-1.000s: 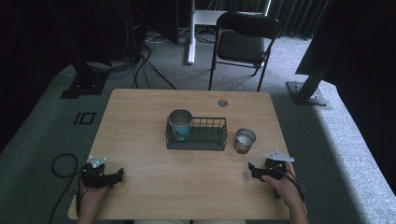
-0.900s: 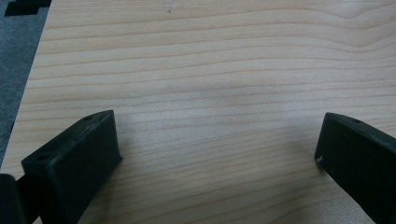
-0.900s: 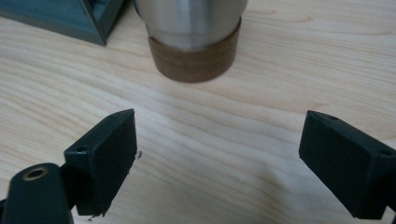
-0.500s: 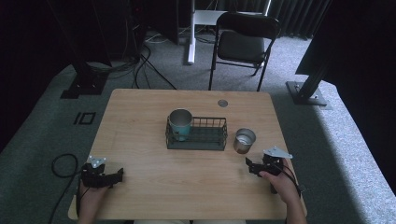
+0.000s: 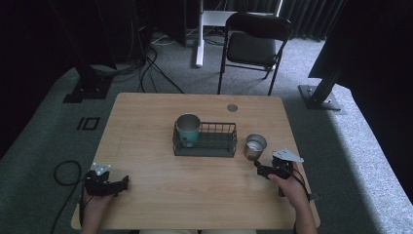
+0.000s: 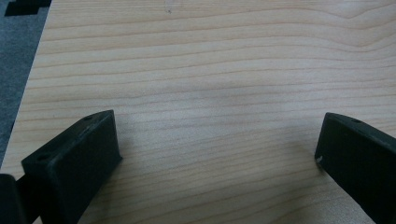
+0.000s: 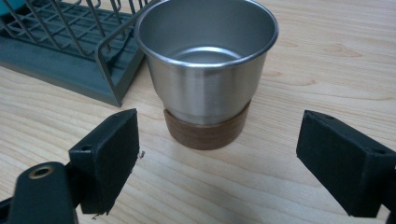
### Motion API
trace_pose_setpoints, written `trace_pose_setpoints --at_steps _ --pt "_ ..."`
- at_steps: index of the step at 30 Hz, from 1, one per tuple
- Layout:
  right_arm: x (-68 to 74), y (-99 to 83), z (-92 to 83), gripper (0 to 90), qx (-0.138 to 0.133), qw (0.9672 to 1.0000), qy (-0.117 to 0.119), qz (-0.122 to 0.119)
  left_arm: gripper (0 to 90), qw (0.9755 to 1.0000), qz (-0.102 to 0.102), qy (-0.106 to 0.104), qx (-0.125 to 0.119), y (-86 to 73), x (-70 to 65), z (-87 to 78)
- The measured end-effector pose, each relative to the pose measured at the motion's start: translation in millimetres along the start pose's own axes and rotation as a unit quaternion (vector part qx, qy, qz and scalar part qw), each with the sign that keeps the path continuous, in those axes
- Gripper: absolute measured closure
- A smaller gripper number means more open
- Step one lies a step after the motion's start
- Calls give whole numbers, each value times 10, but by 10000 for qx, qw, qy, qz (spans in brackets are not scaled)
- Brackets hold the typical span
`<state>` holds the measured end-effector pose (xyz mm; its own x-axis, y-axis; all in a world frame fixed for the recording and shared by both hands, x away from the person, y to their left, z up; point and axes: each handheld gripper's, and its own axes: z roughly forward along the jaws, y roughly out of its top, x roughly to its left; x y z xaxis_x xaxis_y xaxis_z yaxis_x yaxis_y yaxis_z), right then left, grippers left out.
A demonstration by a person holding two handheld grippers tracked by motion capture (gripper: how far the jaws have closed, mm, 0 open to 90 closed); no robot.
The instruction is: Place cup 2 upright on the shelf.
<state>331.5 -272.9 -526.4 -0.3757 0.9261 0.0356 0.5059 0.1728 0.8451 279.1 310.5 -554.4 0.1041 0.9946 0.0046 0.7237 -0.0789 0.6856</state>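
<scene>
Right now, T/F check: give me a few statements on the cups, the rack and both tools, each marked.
1. The steel cup stands upright on the table, outside the wire rack. True.
2. The right tool is shut on the steel cup. False: its jaws stand open, short of the cup.
3. The teal cup sits in the rack's left end. True.
4. The left tool holds a cup. False: open, bare wood between its jaws.
5. The steel cup lies on its side. False: upright, mouth up.
</scene>
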Motion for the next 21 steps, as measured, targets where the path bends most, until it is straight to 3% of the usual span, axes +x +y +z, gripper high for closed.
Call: trace_pose_setpoints --at_steps 21 --pt "31 138 160 120 -251 9996 21 98 3 10000 -3 -1 -2 0 0 0"
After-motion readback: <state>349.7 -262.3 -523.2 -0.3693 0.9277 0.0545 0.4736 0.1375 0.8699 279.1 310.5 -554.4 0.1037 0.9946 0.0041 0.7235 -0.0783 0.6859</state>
